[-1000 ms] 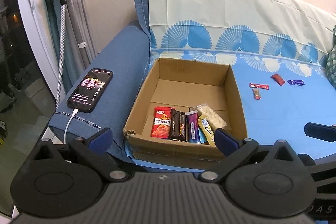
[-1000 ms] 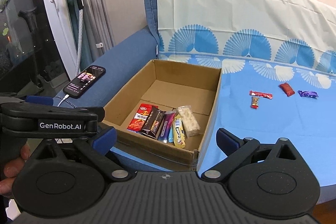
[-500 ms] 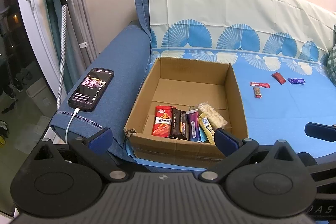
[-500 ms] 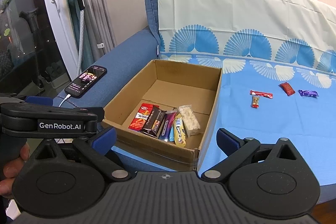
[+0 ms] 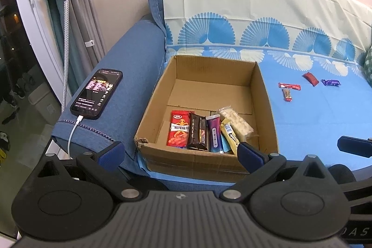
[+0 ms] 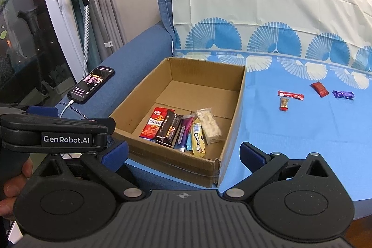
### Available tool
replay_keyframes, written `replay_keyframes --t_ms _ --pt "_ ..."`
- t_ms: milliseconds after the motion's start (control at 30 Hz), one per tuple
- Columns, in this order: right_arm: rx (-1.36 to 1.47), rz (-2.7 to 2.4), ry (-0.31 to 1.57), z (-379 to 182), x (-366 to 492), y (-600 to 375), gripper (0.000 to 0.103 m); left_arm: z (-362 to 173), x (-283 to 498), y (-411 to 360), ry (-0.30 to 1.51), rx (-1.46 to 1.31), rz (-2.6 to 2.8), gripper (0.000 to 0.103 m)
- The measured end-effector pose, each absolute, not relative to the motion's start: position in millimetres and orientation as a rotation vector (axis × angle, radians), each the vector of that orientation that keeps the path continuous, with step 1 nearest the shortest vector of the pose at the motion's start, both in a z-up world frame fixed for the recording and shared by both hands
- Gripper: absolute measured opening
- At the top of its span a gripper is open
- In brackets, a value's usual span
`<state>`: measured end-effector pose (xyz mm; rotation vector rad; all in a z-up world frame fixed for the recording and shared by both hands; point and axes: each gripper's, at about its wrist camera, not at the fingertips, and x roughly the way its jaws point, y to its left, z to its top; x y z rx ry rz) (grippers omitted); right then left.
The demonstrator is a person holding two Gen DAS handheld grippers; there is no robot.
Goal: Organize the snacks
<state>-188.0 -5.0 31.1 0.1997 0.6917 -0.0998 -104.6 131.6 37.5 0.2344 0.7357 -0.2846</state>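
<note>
Two grippers hover at the near edge of a blue sofa (image 6: 144, 48) draped in a blue fan-patterned sheet (image 6: 290, 131), beside a window with grey curtains (image 5: 86, 15). Four small wrapped snacks (image 6: 290, 95) lie loose on the sheet, well apart from a cardboard box (image 6: 234, 113). Inside the box, six packets (image 5: 200, 131) sit side by side along the near wall. A lit phone (image 5: 97, 93) rests on the sofa arm. Left gripper (image 5: 180, 151) and right gripper (image 6: 183, 151) both have fingers spread apart, empty.
</note>
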Motion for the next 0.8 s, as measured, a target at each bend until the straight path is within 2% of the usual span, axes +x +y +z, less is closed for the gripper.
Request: replay_keyframes --t_ms 467,800 --pt "0.26 -0.098 0.696 19 -179 -33 0.101 32 -86 99 0.778 0.307 -0.296 0.103" --pt "0.365 -0.377 0.633 12 -195 -166 0.101 40 -53 -24 0.721 0.457 -0.469 0.103"
